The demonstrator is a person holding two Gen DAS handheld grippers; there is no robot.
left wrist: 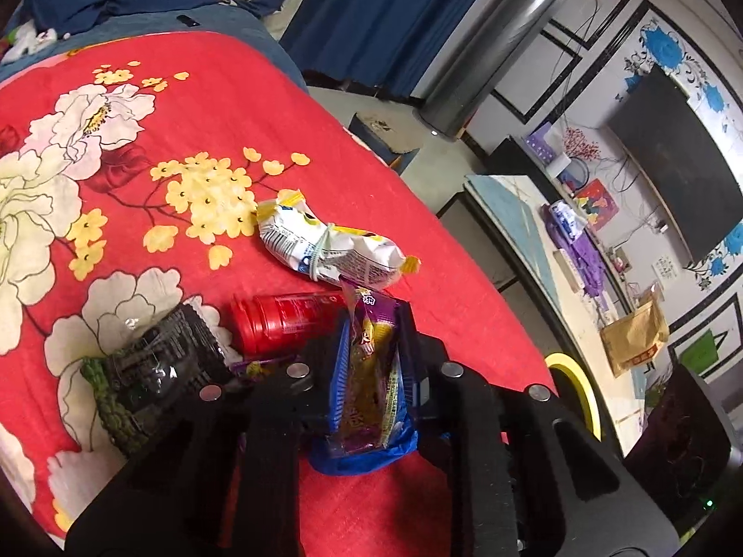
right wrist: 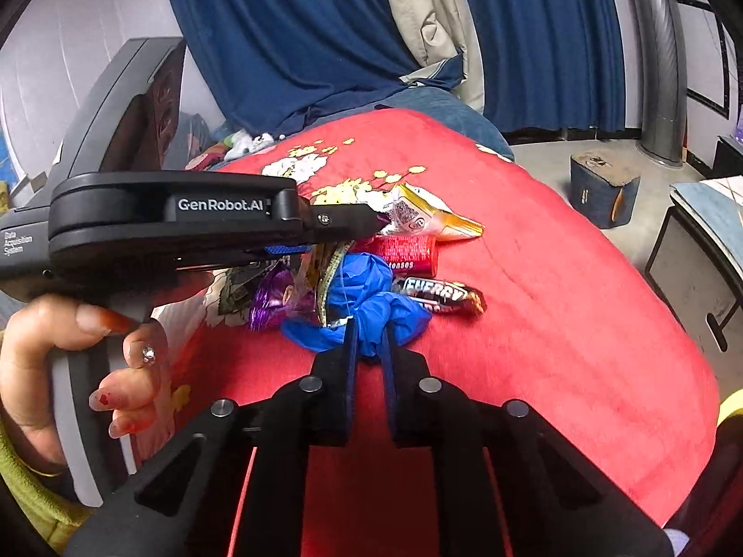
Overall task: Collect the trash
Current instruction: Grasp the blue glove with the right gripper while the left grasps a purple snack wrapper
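left gripper (left wrist: 371, 352) fingers clamped on purple-yellow wrapper (left wrist: 371, 371) | right gripper (right wrist: 369, 348) fingers pinched blue glove (right wrist: 367, 297) | both just beside red can (left wrist: 288, 320) | red blanket (left wrist: 139, 232) bare toward its right edge past can

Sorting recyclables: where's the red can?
On the red blanket, the red can lies mid-frame in the left wrist view, between the white snack bag and black wrapper.

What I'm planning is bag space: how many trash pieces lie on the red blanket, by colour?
White and yellow packet: 1
Red packet: 1
Blue plastic piece: 1
Purple foil wrapper: 1
Purple and yellow wrapper: 1
Dark wrappers, Energy bar and patterned wrapper: 2
Total: 7
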